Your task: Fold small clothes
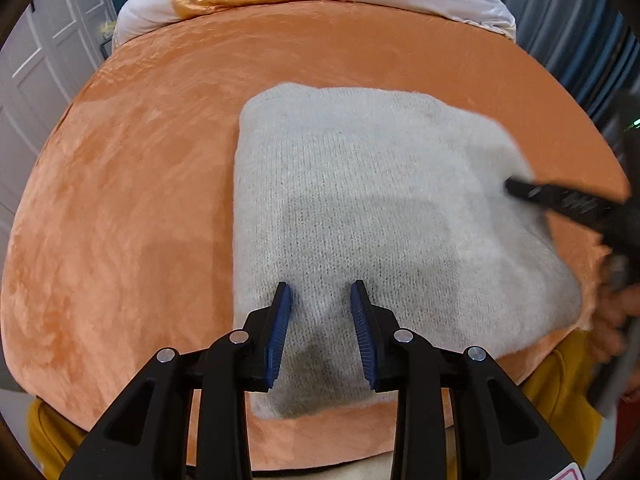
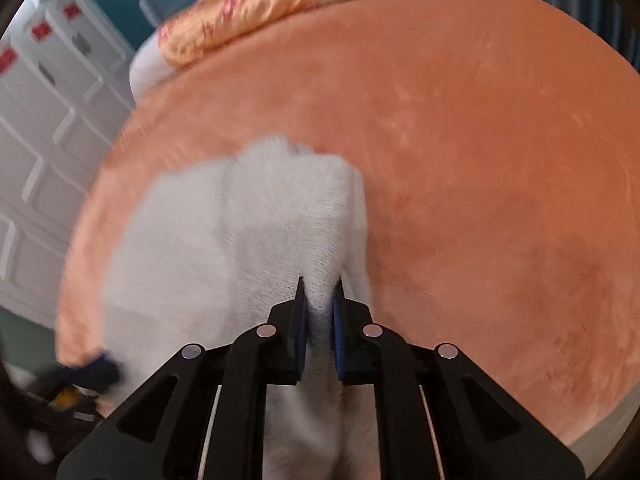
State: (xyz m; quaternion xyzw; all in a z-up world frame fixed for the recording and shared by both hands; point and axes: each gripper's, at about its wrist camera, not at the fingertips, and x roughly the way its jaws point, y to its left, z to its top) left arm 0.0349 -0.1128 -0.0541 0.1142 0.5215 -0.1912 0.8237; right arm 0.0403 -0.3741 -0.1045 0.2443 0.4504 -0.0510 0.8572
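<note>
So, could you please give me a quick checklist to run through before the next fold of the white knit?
1. Right claw pinching the white knit garment: ok, knit is bunched between its pads.
2. Left claw free of fabric: ok, open, with nothing between its pads.
3. Garment lying flat: not ok, the right side is lifted and blurred.
4. Garment fully on the orange blanket: ok, though its near edge is close to the bed edge.
5. Layers under the top fold aligned: cannot tell, hidden.
</note>
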